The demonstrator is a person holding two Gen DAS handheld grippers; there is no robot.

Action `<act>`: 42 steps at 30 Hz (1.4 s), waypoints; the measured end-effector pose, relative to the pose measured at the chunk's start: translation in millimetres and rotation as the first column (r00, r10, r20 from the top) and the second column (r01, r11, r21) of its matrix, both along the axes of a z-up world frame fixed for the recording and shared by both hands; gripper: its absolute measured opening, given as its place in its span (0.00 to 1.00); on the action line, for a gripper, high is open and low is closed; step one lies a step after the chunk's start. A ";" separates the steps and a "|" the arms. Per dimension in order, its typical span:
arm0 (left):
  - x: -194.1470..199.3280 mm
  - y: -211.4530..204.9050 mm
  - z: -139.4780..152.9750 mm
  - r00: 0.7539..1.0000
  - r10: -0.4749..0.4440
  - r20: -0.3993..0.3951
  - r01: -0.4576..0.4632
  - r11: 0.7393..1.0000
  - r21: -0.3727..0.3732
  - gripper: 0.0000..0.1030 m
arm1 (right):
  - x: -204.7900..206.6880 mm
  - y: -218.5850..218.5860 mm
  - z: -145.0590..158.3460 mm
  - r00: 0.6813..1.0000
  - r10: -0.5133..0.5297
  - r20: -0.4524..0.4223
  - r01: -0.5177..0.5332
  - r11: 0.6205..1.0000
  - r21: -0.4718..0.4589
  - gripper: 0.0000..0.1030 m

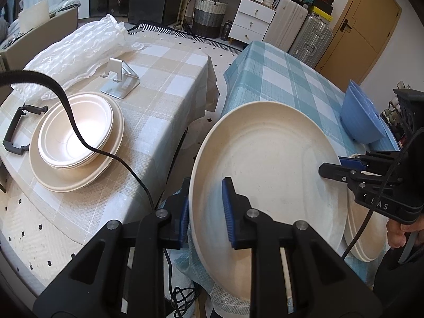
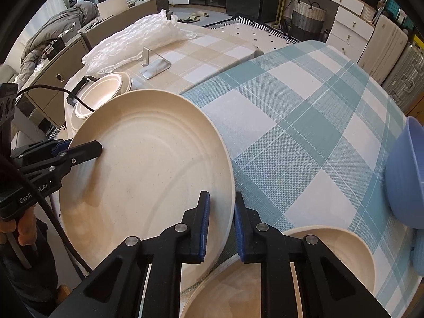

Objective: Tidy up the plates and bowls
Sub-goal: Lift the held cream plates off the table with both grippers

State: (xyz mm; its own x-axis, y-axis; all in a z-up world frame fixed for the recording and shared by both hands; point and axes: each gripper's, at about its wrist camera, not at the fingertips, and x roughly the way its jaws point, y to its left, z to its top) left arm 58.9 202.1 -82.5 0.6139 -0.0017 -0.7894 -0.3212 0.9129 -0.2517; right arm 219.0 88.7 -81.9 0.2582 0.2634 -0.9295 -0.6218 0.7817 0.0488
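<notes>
Large round cream plate point(image 1: 267, 175) gripped at two opposite edges and tilted above the near corner of the worktop under the blue-and-white checked cloth point(image 1: 278, 79). Left gripper point(image 1: 205, 213) clenched on the plate's near-left rim, blue pads on either side of the edge. Right gripper point(image 2: 221, 228) likewise clamped on the opposite rim, one pad on the upper face, the other beneath. Seen from the left wrist view, right gripper point(image 1: 330, 168) reaching in from the right edge, a hand point(image 1: 397, 232) partly visible below it. Under the lifted plate, on the checked cloth, a further stack of cream plates point(image 2: 331, 243) lying flat. Near the far right edge of that same cloth, a round light-blue plastic bowl point(image 1: 360, 116), tipped on its side. On the neighbouring worktop with the beige checked cloth point(image 1: 159, 84), cream bowls nested inside each other point(image 1: 76, 132) on top of a cream plate point(image 1: 66, 177), well apart from the held plate. Behind them a small silver metal stand point(image 1: 120, 79) and a crumpled sheet of clear bubble wrap point(image 1: 79, 47). Black cable point(image 1: 79, 132) looping across the nested bowls.
</notes>
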 end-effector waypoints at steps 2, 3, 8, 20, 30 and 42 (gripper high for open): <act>-2.1 0.0 4.2 1.000 0.000 0.009 0.000 1.000 0.004 0.18 | -1.8 -1.7 3.5 1.000 -0.005 0.005 0.005 1.000 0.010 0.17; -3.0 0.1 6.2 1.000 0.000 0.015 0.000 1.000 0.007 0.18 | -2.7 -2.7 5.3 1.000 -0.007 0.009 0.007 1.000 0.017 0.17; -6.9 -2.3 14.4 1.000 -0.003 0.029 0.002 1.000 0.020 0.18 | -7.8 -7.8 13.2 0.999 -0.023 0.025 0.022 0.999 0.048 0.16; -17.0 -9.3 41.5 0.998 -0.005 0.070 0.003 0.999 0.041 0.18 | -16.0 -13.1 37.5 0.998 -0.040 0.052 0.036 0.996 0.076 0.16; -13.5 -38.4 68.3 0.994 -0.053 0.097 0.046 0.996 0.079 0.19 | -25.8 -39.4 59.8 0.993 -0.081 0.090 0.073 0.993 0.090 0.16; -0.3 -100.0 98.5 0.983 -0.154 0.104 0.139 0.981 0.138 0.19 | -40.4 -98.0 78.2 0.981 -0.161 0.112 0.147 0.981 0.128 0.16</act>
State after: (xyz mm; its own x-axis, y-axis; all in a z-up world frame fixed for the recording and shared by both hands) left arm 58.6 102.1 16.0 0.7001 -0.0006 -0.7140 -0.1581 0.9751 -0.1557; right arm 178.5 -9.3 -3.6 0.4134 0.3185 -0.8530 -0.5015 0.8616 0.0787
